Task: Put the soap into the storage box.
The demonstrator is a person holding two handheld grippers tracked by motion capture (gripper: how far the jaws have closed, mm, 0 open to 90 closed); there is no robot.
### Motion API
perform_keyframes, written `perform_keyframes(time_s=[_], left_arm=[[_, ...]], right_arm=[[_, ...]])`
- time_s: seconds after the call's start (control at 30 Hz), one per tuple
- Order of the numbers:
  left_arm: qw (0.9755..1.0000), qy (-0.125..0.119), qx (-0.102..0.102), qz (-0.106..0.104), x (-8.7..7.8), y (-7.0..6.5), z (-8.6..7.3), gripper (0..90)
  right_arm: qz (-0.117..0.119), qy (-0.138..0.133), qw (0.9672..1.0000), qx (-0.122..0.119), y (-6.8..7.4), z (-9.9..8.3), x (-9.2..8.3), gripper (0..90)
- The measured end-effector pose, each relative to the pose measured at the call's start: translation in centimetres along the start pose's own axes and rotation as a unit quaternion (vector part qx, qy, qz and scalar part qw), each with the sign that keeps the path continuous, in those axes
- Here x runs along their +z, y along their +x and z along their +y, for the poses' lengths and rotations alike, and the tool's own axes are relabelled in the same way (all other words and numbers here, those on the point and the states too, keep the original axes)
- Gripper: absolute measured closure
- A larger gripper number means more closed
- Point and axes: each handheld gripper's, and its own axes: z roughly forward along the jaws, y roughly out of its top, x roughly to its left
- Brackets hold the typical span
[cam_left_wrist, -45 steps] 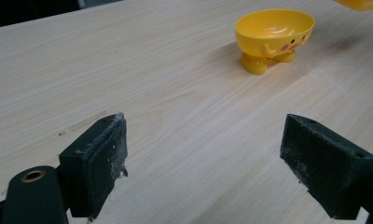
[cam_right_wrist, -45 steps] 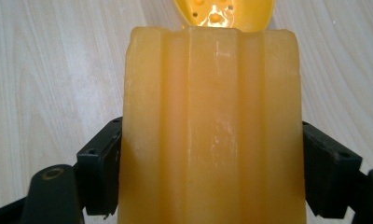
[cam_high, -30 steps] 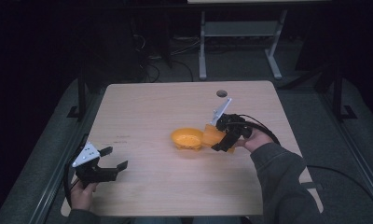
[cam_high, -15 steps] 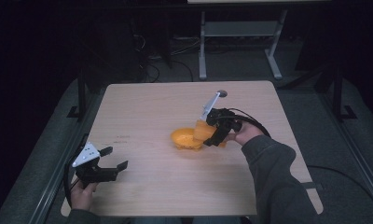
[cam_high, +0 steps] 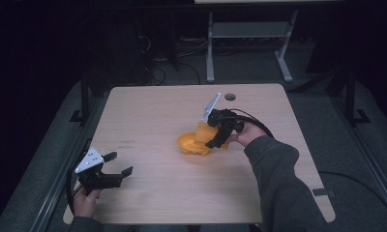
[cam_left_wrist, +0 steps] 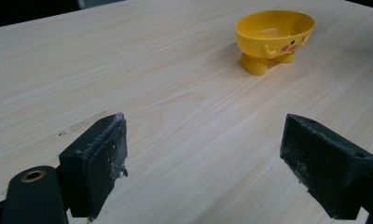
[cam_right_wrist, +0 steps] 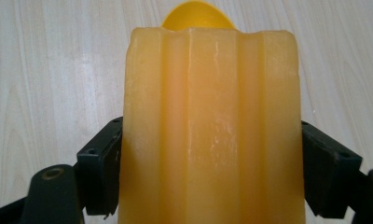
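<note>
Right gripper view shows my right gripper (cam_right_wrist: 212, 154) clamped on the pale orange ribbed plastic block (cam_right_wrist: 211, 121), its jaws pressed to both sides; since a second ago I have carried it from beside the yellow footed plastic bowl (cam_high: 194, 143) to over its rim, so I judge the drop into it is near; my left gripper (cam_left_wrist: 212, 163) rests apart and empty near the light wooden table (cam_high: 148, 111) edge.
</note>
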Motion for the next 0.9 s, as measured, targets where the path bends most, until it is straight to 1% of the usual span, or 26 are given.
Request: perform_keyframes(time_s=[0.07, 0.13, 0.2, 0.23, 0.27, 0.53, 0.63, 0.9], left_arm=[[1.0, -0.001, -0.001, 0.0, 0.0, 0.0, 0.0, 14.1], [1.0, -0.001, -0.001, 0.0, 0.0, 0.0, 0.0, 14.1], [1.0, -0.002, -0.001, 0.0, 0.0, 0.0, 0.0, 14.1], [1.0, -0.002, -0.001, 0.0, 0.0, 0.0, 0.0, 14.1], [1.0, -0.002, -0.001, 0.0, 0.0, 0.0, 0.0, 14.1], [1.0, -0.002, 0.0, 0.0, 0.0, 0.0, 0.0, 14.1], [1.0, -0.002, 0.0, 0.0, 0.0, 0.0, 0.0, 14.1], [1.0, -0.001, -0.001, -0.001, 0.0, 0.1, 0.0, 14.1]], right_arm=[[0.001, -0.008, 0.9999, -0.006, -0.2, 0.4, 0.0, 20.6], [0.003, -0.009, 0.9999, -0.005, -0.2, 0.5, 0.1, 20.6], [0.003, -0.008, 1.0, -0.003, -0.2, 0.7, 0.2, 20.6], [0.002, -0.003, 1.0, -0.009, -0.3, 1.0, 0.3, 20.6], [0.001, 0.0, 1.0, -0.008, -0.3, 1.1, 0.3, 20.6], [0.001, -0.003, 0.9998, -0.017, -0.5, 1.9, 0.4, 20.6], [0.005, -0.01, 0.9997, -0.02, -0.6, 2.3, 0.6, 20.6], [0.009, -0.003, 0.9997, -0.023, -0.6, 2.6, 1.4, 20.6]])
